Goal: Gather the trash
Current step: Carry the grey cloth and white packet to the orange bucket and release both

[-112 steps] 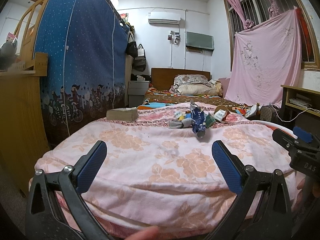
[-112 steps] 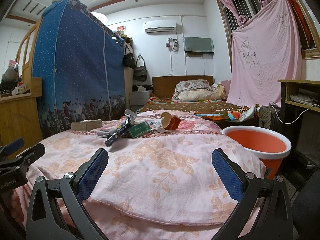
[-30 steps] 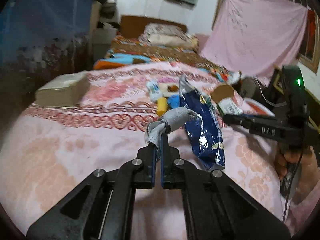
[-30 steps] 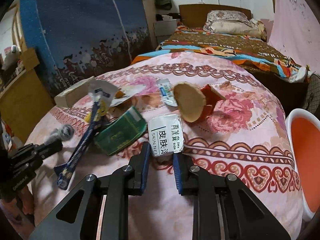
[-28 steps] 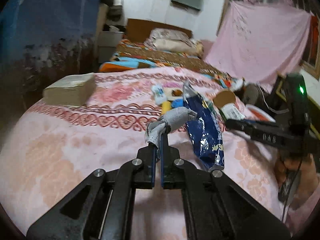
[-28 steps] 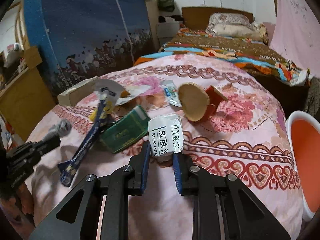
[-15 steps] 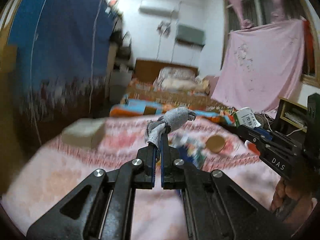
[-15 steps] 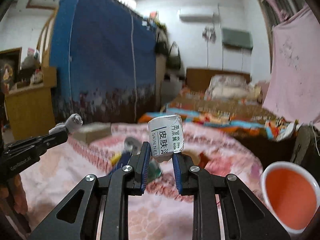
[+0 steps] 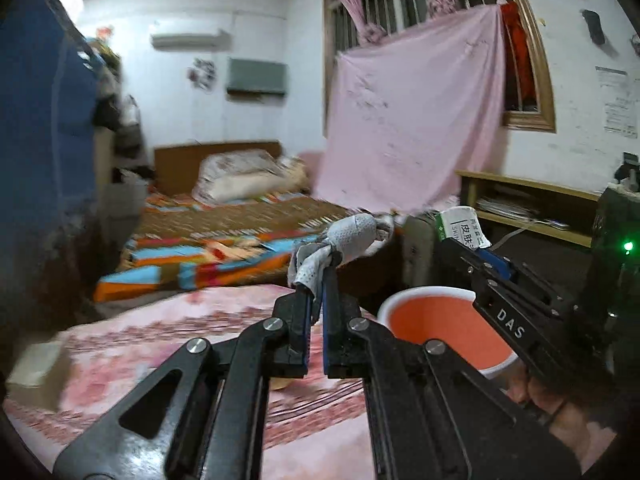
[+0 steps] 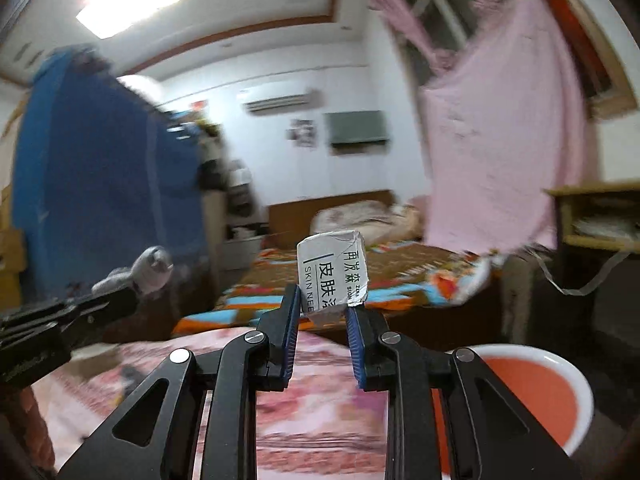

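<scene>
Tools both loaded: left tool (image 9: 316, 280) is pinched fully closed on a grey crumpled rag (image 9: 352, 236), right tool (image 10: 322, 312) is nearly closed, clamping a white skincare packet (image 10: 332, 272). Both are up over the bed (image 9: 160, 344), orange bin (image 10: 536, 392) low on the right.

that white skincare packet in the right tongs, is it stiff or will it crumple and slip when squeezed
The white packet looks creased and dented at its top, so it probably crumples easily. It stands upright above the right tongs, pinched only at its bottom edge, so it seems light. The narrow hold suggests it could slip out.
</scene>
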`<state>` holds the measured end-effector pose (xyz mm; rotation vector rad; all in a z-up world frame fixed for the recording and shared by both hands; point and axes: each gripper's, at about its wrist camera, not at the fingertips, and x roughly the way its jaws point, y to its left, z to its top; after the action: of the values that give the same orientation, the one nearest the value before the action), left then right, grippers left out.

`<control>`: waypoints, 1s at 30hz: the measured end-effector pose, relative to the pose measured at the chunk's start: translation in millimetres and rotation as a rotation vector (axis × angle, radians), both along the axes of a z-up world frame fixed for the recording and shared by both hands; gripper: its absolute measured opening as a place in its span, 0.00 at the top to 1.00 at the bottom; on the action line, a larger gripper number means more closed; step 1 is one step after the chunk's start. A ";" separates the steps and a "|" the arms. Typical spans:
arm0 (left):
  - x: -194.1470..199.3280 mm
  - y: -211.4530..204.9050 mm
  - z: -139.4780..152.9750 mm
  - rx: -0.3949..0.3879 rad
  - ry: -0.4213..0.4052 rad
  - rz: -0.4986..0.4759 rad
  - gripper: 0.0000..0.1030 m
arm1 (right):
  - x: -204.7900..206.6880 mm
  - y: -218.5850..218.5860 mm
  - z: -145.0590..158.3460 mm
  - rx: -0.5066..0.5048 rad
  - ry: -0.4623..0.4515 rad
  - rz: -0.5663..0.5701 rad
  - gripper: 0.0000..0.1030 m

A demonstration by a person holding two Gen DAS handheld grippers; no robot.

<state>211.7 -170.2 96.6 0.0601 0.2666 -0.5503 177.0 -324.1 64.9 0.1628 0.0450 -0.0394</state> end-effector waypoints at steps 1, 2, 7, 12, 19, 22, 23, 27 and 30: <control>8.8 -9.0 -1.4 0.001 0.033 -0.024 1.00 | 3.0 -7.1 -1.5 0.015 0.011 -0.025 0.79; 15.3 -16.0 -3.5 -0.002 0.060 -0.038 1.00 | 7.3 -17.6 -3.8 0.037 0.030 -0.061 0.78; 55.7 -64.8 -22.7 0.000 0.256 -0.119 1.00 | 18.7 -64.8 -19.2 0.126 0.123 -0.195 0.78; 74.1 -104.9 -39.1 0.035 0.380 -0.165 1.00 | 13.8 -95.5 -35.5 0.219 0.183 -0.263 0.78; 88.3 -147.3 -55.6 0.102 0.502 -0.211 1.00 | 17.3 -123.2 -45.1 0.325 0.246 -0.296 0.75; 94.1 -150.4 -62.4 0.074 0.569 -0.219 1.00 | 16.2 -135.3 -56.0 0.453 0.282 -0.262 0.71; 97.1 -149.3 -65.2 0.057 0.596 -0.213 1.00 | 17.3 -139.5 -60.0 0.486 0.295 -0.264 0.71; 103.6 -146.2 -72.2 -0.014 0.662 -0.208 0.91 | 16.6 -149.1 -67.6 0.575 0.310 -0.256 0.70; 101.5 -145.5 -72.1 -0.019 0.660 -0.208 0.87 | 15.7 -146.0 -64.8 0.572 0.312 -0.259 0.68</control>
<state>313.2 -315.7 24.6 -0.1170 0.9057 -0.7704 192.6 -470.0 0.1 0.7340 0.3475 -0.3120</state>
